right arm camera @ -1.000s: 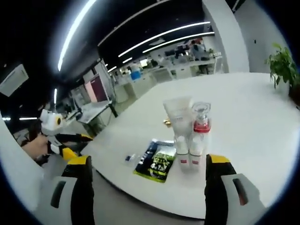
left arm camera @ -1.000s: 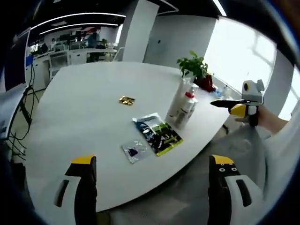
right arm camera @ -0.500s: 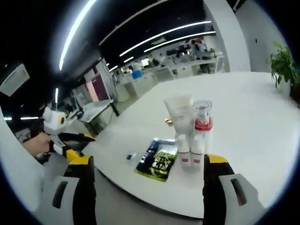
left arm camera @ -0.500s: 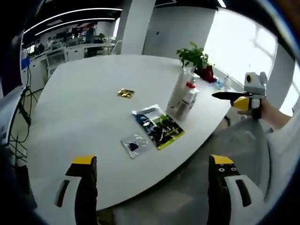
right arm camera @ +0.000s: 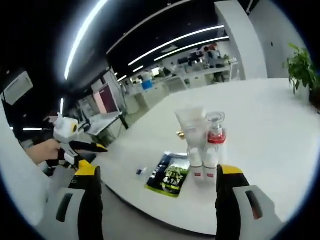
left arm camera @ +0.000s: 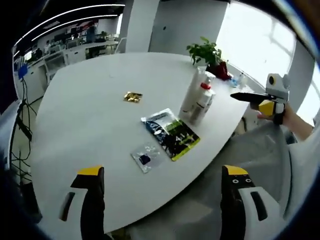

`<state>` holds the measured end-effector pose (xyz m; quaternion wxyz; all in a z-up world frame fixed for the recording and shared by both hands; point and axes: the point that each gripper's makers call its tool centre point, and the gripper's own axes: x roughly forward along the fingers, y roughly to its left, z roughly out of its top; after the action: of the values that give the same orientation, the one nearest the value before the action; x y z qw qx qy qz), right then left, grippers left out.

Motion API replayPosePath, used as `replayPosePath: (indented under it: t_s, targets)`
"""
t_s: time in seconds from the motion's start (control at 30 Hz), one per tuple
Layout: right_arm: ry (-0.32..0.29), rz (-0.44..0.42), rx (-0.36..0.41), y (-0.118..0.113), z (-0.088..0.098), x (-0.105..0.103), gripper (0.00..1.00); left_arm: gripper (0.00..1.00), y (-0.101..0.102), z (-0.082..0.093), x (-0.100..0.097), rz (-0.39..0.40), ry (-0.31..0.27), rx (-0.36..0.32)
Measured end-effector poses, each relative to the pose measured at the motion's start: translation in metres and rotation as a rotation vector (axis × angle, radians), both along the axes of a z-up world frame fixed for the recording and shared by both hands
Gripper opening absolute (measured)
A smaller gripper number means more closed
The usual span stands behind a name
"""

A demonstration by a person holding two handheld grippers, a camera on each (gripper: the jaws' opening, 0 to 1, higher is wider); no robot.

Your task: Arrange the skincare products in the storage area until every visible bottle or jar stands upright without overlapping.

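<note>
Bottles (right arm camera: 207,145) stand upright together on the table (left arm camera: 90,110) beside flat sachets (left arm camera: 170,135), both grippers (left arm camera: 162,200) (right arm camera: 160,200) hovering with jaws apart, empty.

white worktop (left arm camera: 85,115) carries two bottles (left arm camera: 197,100) standing upright side by side, a green-black packet (left arm camera: 171,134) flat beside them, a small clear sachet (left arm camera: 145,157), a gold wrapper (left arm camera: 133,96), a plant (left arm camera: 207,52).

Left gripper (left arm camera: 162,185): jaws spread wide, nothing between them. Right gripper (right arm camera: 160,182): likewise parted and empty, held by a hand (left arm camera: 272,111) at the left gripper view's right edge.
</note>
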<state>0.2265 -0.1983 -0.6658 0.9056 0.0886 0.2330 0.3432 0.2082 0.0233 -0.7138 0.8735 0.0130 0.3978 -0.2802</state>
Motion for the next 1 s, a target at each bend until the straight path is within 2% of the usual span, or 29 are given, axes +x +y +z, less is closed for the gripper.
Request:
replayPosePath:
  t_s: [0.5, 1.0]
  targets:
    - [0.015, -0.043, 0.044, -0.006, 0.002, 0.004, 0.93, 0.90, -0.024, -0.015, 0.038, -0.090, 0.029, 0.033]
    - [0.024, -0.082, 0.062, -0.013, 0.003, 0.008, 0.91, 0.87, -0.028, -0.030, 0.080, -0.148, 0.071, 0.100]
